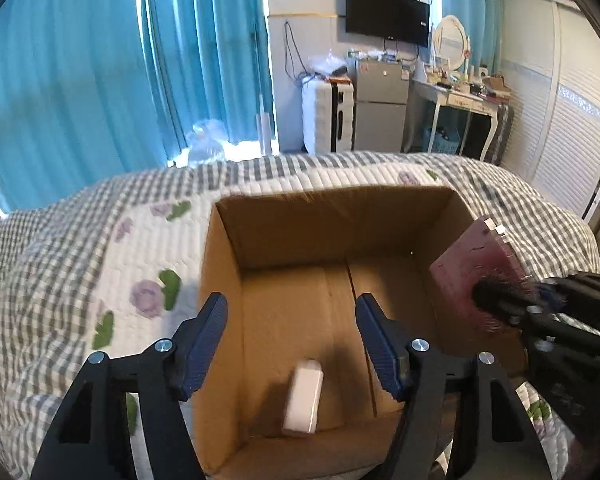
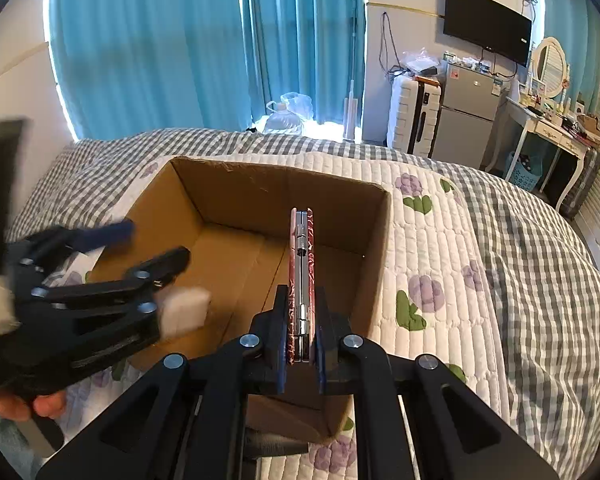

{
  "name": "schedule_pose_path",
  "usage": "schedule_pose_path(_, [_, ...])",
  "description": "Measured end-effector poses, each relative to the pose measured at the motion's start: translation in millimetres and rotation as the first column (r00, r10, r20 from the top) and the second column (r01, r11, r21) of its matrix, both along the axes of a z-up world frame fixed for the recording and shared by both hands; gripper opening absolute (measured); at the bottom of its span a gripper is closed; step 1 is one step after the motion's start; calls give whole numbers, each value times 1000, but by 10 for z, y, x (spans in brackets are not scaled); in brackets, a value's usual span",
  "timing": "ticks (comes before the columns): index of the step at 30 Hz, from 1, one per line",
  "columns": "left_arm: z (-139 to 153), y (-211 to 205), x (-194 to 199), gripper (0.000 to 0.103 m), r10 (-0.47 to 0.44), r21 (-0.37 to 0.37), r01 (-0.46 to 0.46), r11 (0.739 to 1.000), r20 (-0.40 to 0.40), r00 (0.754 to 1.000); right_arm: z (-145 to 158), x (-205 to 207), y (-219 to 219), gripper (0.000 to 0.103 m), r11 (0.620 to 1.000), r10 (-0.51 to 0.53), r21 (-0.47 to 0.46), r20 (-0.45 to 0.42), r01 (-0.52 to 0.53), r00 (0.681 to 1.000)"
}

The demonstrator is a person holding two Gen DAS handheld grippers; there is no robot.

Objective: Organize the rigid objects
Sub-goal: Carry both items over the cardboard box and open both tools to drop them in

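Observation:
An open cardboard box (image 1: pixel 260 236) (image 2: pixel 256 184) sits on the bed. A small white bottle (image 1: pixel 304 398) lies on the box floor; in the right wrist view it shows as a white blur (image 2: pixel 186 308). My left gripper (image 1: pixel 290 320) is open and empty, just above the bottle, and shows at the left in the right wrist view (image 2: pixel 152 244). My right gripper (image 2: pixel 300 334) is shut on a flat red patterned hinged case (image 2: pixel 300 264), held edge-up over the box's right half. The case (image 1: pixel 472 272) shows at the box's right wall in the left wrist view.
The bed has a white quilt with purple flowers (image 2: pixel 432 272) and a grey checked blanket (image 2: pixel 540 264). Blue curtains (image 1: pixel 80 80) hang behind. A suitcase, a small fridge (image 1: pixel 380 108) and a dressing table (image 1: pixel 460 100) stand beyond the bed.

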State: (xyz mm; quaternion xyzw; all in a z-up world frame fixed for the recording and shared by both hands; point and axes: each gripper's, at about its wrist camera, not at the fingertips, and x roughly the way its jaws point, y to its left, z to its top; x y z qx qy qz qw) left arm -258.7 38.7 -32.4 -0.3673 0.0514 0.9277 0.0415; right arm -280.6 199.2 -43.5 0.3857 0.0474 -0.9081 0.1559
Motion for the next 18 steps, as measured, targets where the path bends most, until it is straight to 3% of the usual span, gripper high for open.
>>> schedule_pose_path(6, [167, -140, 176, 69, 19, -31, -20, 999, -54, 998, -189, -143, -69, 11, 999, -38, 28, 54, 36, 998])
schedule_pose_path(7, [211, -159, 239, 69, 17, -33, -20, 999, -66, 998, -185, -118, -65, 24, 999, -45, 27, 46, 44, 998])
schedule_pose_path(8, [250, -179, 291, 70, 16, -34, -19, 999, -77, 997, -153, -77, -50, 51, 999, -50, 21, 28, 49, 998])
schedule_pose_path(10, [333, -210, 425, 80, 12, -43, -16, 999, -99, 995, -21, 41, -1, 72, 998, -63, -4, -20, 63, 998])
schedule_pose_path(13, [456, -232, 682, 93, 9, -51, -15, 999, -118, 993, 274, 259, 74, 72, 998, -65, -30, -76, 63, 995])
schedule_pose_path(18, [501, -301, 1107, 103, 32, -46, -38, 998, -109, 994, 571, 704, 148, 73, 998, -63, 15, -109, 65, 992])
